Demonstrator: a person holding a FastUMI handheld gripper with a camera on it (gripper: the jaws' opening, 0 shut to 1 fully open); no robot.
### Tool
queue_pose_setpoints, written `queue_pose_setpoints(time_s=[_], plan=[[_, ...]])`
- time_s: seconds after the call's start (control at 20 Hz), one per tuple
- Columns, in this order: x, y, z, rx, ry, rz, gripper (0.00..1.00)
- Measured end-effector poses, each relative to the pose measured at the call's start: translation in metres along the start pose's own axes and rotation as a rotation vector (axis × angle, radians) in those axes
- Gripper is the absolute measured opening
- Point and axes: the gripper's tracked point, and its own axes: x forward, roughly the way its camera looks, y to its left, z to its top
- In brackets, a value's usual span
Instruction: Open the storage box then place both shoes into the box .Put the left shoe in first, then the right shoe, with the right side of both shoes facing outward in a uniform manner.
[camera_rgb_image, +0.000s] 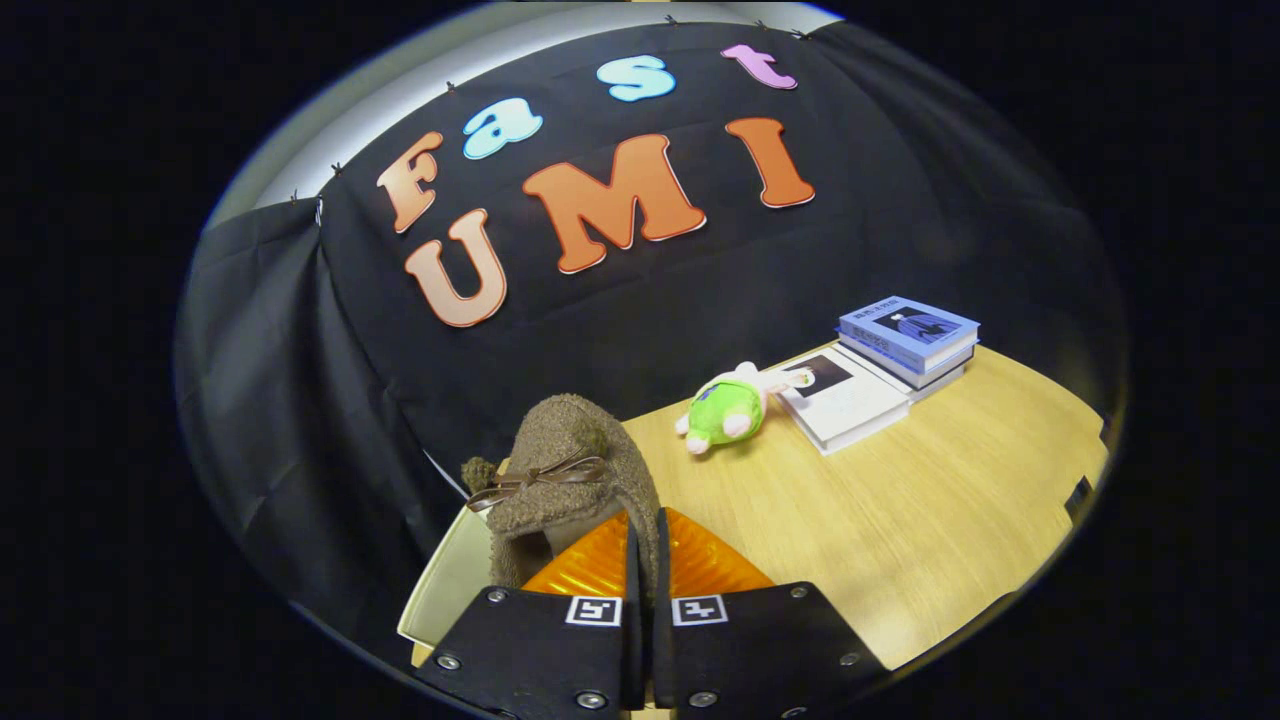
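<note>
My gripper (645, 560) clamped on brown fuzzy shoe (570, 470), lower centre | storage box (445, 590) beneath, lower left | plush toy (728, 408), books (880, 370) upper right

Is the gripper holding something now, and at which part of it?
Yes: the gripper, jaws shut, pinches the brown fuzzy slipper-like shoe by its heel-side collar edge.

Gripper (643, 560) raised, fingers nearly together, apparently pinching a fuzzy shoe (570, 470)

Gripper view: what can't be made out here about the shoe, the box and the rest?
- Shoe: which foot's it is; the gripper pinches its edge and covers its lower part.
- Box: lid and inside hidden behind shoe and fingers.
- Books: covers too small to read.
- Plush toy: face turned away.
</note>
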Motion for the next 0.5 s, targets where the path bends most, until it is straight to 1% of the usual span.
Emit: queue_pose_setpoints(time_s=[0.15, 0.4, 0.5], plan=[[0.003, 0.032, -0.015, 0.009, 0.026, 0.028, 0.04], [0.018, 0.067, -0.052, 0.015, 0.094, 0.043, 0.04], [0.021, 0.073, -0.051, 0.032, 0.081, 0.037, 0.04]])
